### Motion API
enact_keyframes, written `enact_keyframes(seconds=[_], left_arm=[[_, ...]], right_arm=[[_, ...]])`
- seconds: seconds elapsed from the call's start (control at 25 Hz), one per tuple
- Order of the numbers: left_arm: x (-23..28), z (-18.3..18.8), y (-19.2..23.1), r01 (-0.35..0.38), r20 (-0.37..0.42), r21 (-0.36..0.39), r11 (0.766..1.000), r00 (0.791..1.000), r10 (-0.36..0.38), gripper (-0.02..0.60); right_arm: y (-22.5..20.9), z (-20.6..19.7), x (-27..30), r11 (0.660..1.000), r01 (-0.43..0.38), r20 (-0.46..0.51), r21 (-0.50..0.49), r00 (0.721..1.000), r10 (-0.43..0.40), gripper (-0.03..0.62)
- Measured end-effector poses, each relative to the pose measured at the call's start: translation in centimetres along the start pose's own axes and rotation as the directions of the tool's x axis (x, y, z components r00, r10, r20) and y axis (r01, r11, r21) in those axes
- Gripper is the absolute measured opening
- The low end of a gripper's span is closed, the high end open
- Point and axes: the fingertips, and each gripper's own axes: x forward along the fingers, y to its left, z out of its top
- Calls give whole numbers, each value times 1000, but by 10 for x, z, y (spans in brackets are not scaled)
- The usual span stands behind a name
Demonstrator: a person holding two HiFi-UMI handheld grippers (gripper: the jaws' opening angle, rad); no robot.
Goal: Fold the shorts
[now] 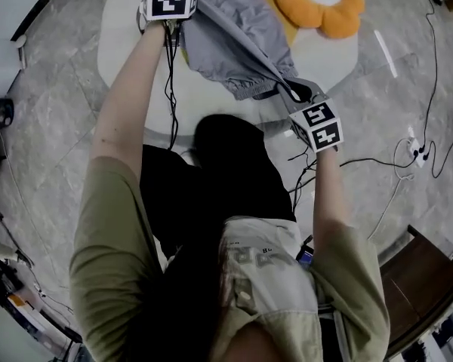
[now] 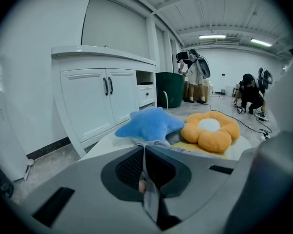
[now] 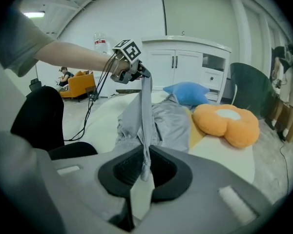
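Grey shorts [image 1: 238, 36] hang stretched between my two grippers above a white round table [image 1: 128, 47]. My left gripper [image 1: 183, 15] is at the far left of the table, shut on one thin edge of the shorts [image 2: 150, 199]. Nearer to me on the right, my right gripper [image 1: 298, 96] is shut on the opposite edge. In the right gripper view the fabric [image 3: 158, 121] runs taut from the right gripper [image 3: 145, 162] up to the left gripper [image 3: 133, 73], and the rest sags onto the table [image 3: 224, 155]. The left gripper [image 2: 145, 152] pinches a narrow fold.
An orange flower cushion [image 1: 321, 2] and a blue star cushion [image 2: 149, 123] lie on the table's far side. A black chair [image 3: 39, 116] stands close to me. Cables [image 1: 419, 153] trail over the floor at right. A white cabinet [image 2: 102, 101], a green bin [image 2: 170, 89] and people stand beyond.
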Motion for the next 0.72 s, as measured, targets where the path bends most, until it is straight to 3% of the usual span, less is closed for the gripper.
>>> enact_keyframes(seconds=[0.4,0.56,0.6,0.68,0.72], left_arm=[[45,19,-61,81,11,124,989,996,-83,15],[71,1,-78,89,-33,94,992,996,-87,17],[76,-6,-82,102,-51,76,992,994,-98,50],[81,-17,-96,157,-88,58,986,985,-151,337],[79,-22,-101,176,-102,64,982,980,-169,360]], right_arm=[[-60,-32,2,991,104,-66,88,993,-98,29],[-71,-56,12,991,106,-130,84,987,-95,30],[-73,-60,15,991,105,-140,83,986,-93,31],[-77,-63,19,991,106,-146,82,985,-93,31],[-79,-63,19,991,106,-139,85,986,-93,31]])
